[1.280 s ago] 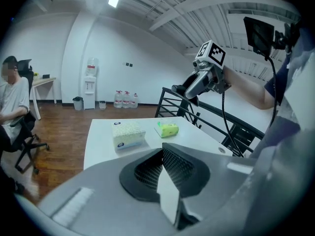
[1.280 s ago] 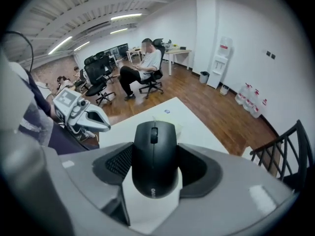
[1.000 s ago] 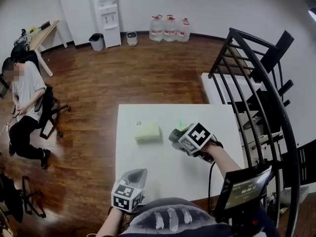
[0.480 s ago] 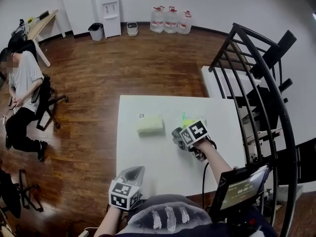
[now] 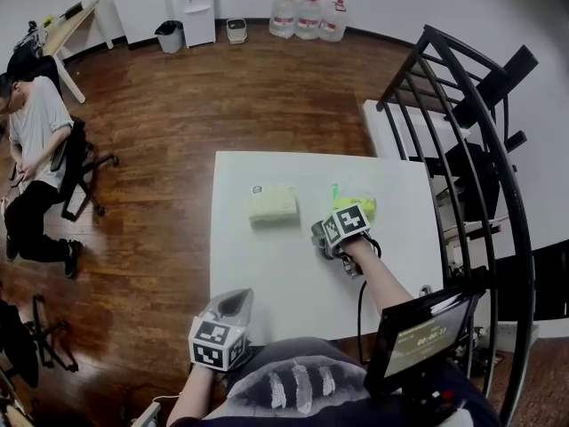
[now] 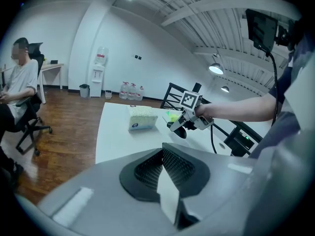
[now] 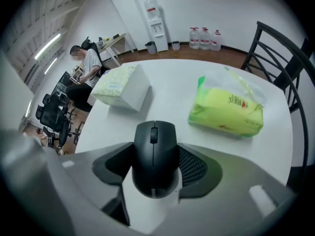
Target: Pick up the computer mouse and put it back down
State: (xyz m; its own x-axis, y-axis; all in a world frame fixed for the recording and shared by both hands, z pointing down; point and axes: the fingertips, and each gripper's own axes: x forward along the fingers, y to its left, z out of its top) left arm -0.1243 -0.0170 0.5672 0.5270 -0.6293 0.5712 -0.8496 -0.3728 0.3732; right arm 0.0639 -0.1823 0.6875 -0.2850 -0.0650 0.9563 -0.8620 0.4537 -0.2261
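in the put-down half of the task, judging by the low carry. pinching the computer mouse [image 7: 154,154] across its flanks with the right gripper [image 7: 156,168], pads pressed on both sides, scroll wheel facing away toward the tissue box [image 7: 123,87] and the green packet [image 7: 229,107]. holding it low over the white table [image 5: 267,278], near the middle, just on the near side of the green packet and well apart from the tissue box. cannot tell from any view whether the underside already touches the tabletop; looks very close in the left gripper view.

resting the left gripper [image 6: 165,173] back at the near table edge with its jaws pressed together on nothing, taking no part in the carry.

next, probably: lowering until the base sits flat on bare table, keeping the mouse level rather than nose-down, then spreading the jaws enough to clear both flanks and lifting straight up so as not to drag or flip it. worth watching the green packet just beyond, to avoid nudging it on the way out.
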